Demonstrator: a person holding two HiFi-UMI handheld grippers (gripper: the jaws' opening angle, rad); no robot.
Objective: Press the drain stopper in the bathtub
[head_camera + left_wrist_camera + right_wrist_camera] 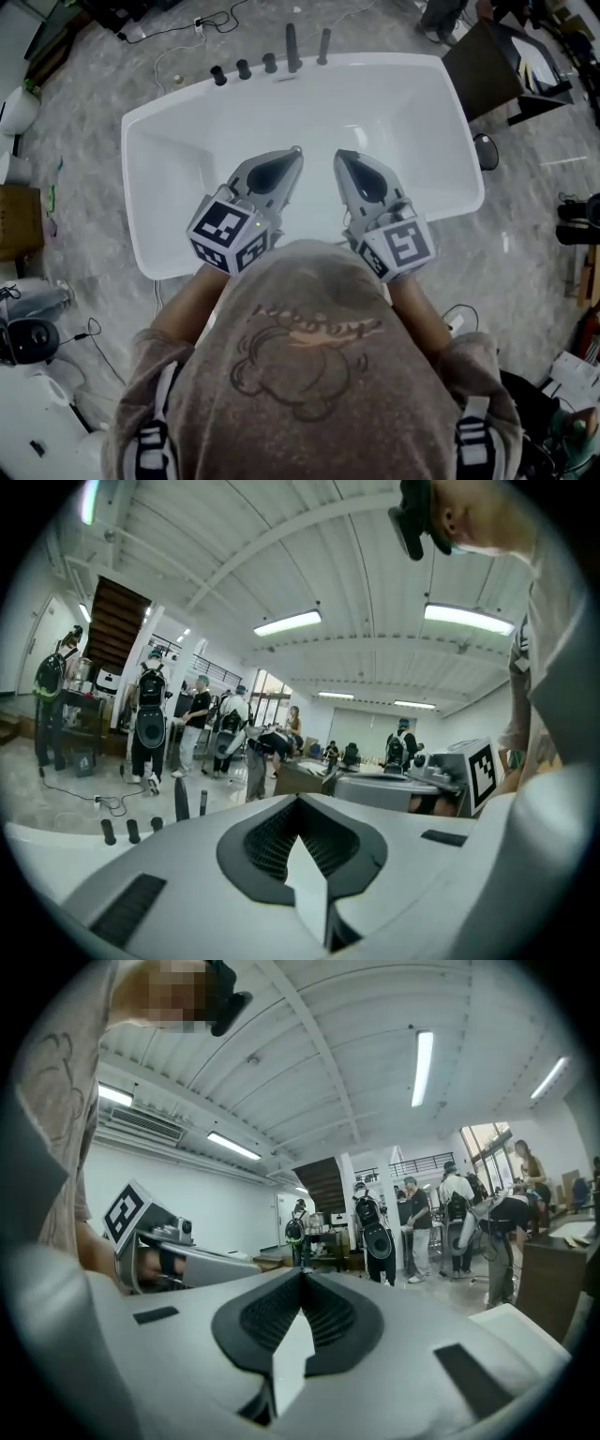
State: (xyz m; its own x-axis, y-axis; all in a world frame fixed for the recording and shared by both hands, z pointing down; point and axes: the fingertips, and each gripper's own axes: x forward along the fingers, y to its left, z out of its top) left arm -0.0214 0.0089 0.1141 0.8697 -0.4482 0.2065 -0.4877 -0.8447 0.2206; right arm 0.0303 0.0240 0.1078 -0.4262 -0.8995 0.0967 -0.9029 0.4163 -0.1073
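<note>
Bathtub (178, 155); left gripper (296, 151), right gripper (338, 155) closed

Bathtub (178, 141) near rim hidden under person's hood (309, 375); drain stopper not discernible.

We look down on a grey marbled floor (84, 122), with black cables (183, 37) trailing across it at the top left. A brown cardboard box (17, 220) sits at the left edge, and a dark piece of furniture (492, 66) stands at the top right. Overhead we see a white ribbed ceiling (234, 546) with long tube lights (287, 623). A dark staircase (114, 621) climbs at the far side, with people (150, 714) standing beneath it. A plain white wall (225, 1227) has a long vent (141, 1126) just under the ceiling. Daylight comes through tall windows (483, 1147).
</note>
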